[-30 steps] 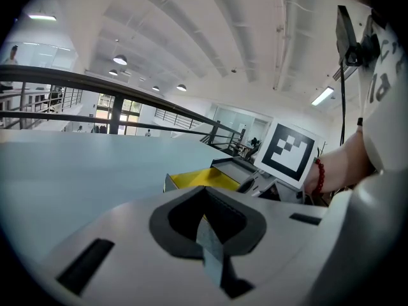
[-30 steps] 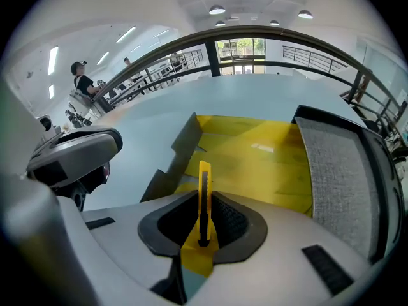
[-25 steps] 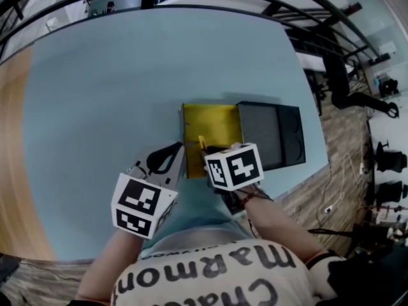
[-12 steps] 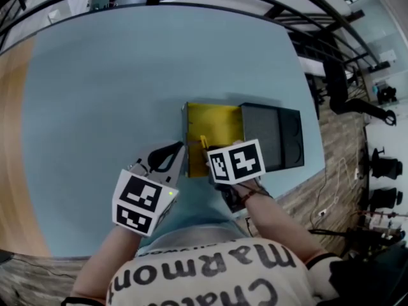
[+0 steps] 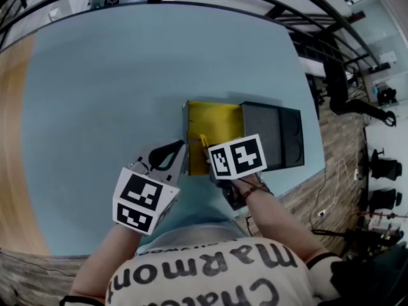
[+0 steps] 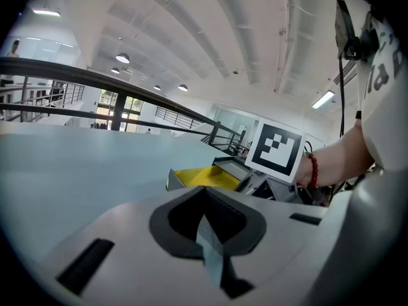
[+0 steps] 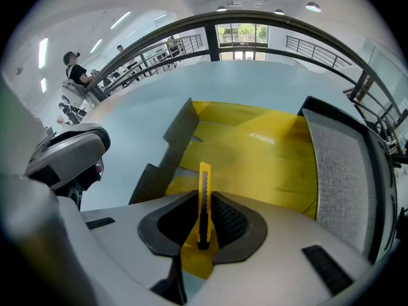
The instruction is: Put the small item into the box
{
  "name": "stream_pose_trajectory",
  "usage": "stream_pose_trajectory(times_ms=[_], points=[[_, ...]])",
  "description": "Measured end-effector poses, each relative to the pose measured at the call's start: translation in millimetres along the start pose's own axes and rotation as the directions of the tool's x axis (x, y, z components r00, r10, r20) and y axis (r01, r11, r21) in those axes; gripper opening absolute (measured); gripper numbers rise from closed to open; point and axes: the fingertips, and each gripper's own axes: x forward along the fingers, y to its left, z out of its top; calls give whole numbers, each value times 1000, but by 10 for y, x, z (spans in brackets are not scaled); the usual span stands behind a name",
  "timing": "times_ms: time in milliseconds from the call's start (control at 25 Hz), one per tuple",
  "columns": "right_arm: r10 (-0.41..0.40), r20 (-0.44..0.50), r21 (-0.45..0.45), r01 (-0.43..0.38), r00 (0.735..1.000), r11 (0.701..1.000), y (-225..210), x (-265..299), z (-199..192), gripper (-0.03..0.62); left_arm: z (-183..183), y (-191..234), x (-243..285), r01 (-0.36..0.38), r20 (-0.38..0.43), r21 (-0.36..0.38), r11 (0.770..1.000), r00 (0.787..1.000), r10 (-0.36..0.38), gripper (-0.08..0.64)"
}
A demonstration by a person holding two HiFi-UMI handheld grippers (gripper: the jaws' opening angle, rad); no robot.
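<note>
R gripper fingers are pinching the yellow cutter mid-body over the box; prob light, stiff, slick. L gripper fingers are sitting pressed together, empty.

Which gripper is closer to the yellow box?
Right. The right gripper hangs over the near edge of the yellow box, holding a yellow cutter. The left gripper sits outside its left wall.

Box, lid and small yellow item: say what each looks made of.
Box: likely cardboard, with a smooth yellow lining, soft sheen and flat folded flaps. Lid: dark shell, grey grainy inner face, perhaps foam or fabric. Small yellow item: apparently glossy plastic.
</note>
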Motion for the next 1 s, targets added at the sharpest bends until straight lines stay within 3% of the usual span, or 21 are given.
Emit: stream_pose_trajectory(times_ms=[1000], points=[[-1, -70, 15, 2, 998, 1000, -17, 82, -49, 80, -76, 73, -28, -14, 1, -16, 1000, 1000, 14, -1]])
